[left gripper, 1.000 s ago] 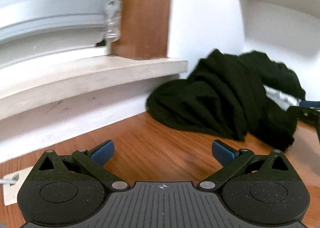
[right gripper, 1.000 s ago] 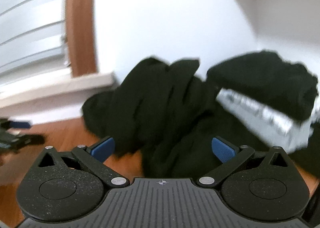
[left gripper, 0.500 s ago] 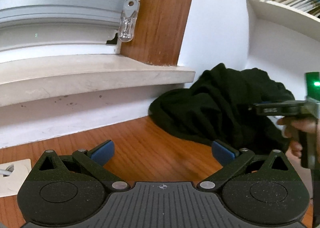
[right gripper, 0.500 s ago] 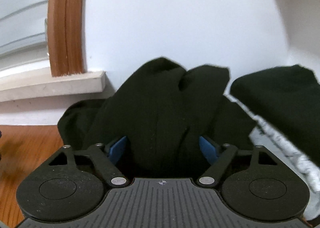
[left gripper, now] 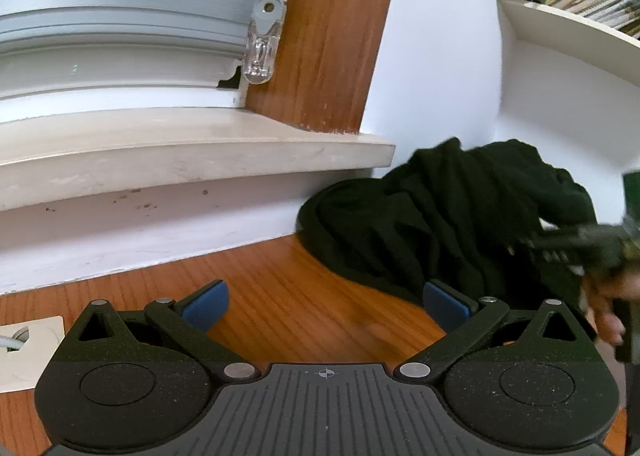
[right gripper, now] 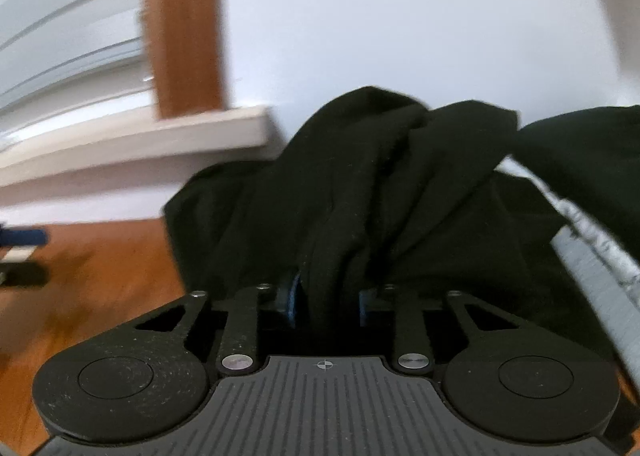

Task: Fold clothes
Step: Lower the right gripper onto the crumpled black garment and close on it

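Now the right tool [right gripper: 326, 302], whose jaws have just been closing, pinches a fold of the crumpled black knit garment [right gripper: 380, 184] heaped below the pale stone windowsill [left gripper: 192, 144], while the left tool [left gripper: 326, 302] waits wide and empty, so unfolding can begin.

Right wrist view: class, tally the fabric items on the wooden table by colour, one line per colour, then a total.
Black clothes pile, counted as one heap since separate garments cannot be told apart: 1
Grey cloth: 1
Total: 2
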A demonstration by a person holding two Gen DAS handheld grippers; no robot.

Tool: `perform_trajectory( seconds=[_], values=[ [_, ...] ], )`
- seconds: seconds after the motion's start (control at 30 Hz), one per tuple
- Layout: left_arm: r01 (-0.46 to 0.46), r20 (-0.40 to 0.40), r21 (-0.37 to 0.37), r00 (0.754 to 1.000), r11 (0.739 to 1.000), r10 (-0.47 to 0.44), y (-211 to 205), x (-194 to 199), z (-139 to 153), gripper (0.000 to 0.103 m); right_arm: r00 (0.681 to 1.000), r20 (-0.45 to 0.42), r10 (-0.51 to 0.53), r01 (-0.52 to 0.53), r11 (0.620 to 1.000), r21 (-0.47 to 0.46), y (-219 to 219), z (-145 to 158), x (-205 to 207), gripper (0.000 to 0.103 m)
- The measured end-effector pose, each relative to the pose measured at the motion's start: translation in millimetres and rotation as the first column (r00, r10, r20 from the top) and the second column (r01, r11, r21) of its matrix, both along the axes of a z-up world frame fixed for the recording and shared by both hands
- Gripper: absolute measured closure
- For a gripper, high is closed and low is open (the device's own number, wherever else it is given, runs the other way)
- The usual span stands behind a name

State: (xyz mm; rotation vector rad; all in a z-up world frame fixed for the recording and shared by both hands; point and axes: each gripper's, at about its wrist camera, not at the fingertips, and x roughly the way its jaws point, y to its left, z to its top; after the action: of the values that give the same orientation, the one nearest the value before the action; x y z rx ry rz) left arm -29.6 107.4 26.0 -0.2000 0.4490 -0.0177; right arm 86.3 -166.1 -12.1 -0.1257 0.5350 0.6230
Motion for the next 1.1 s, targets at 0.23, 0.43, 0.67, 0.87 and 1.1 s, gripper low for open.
perform_trajectory(
  seconds=[0.23, 0.43, 0.67, 0.87, 1.1],
  values=[
    [-0.001, -0.008, -0.005, 1.0, 1.0, 0.001, 1, 1, -1, 0.0, 0.992, -0.028, 0.12, -0.119, 0.992, 0.028, -22, -1, -53, 0.078],
    [-0.002, -0.011, -0.012, 1.0, 1.0, 0.002, 2, 1, -3, 0.0, 0.999, 0.023, 0.045, -0.048, 0.985, 0.168, -67, 5, -77, 0.057],
    [0.0, -0.024, -0.001, 1.0, 1.0, 0.0, 1, 5, -7, 0.0, 0.972, -0.007, -0.235, 0.229, 0.939, 0.256, -106, -2, -65, 0.039],
    [-0.003, -0.019, -0.004, 1.0, 1.0, 0.002, 1, 5, -7, 0.0, 0.961, -0.022, -0.277, 0.276, 0.947, 0.165, -95, -16, -48, 0.039],
    [-0.01, -0.003, -0.016, 1.0, 1.0, 0.01, 1, 2, -5, 0.0, 0.957, -0.061, -0.283, 0.29, 0.939, 0.186, -99, -25, -42, 0.028]
  ],
)
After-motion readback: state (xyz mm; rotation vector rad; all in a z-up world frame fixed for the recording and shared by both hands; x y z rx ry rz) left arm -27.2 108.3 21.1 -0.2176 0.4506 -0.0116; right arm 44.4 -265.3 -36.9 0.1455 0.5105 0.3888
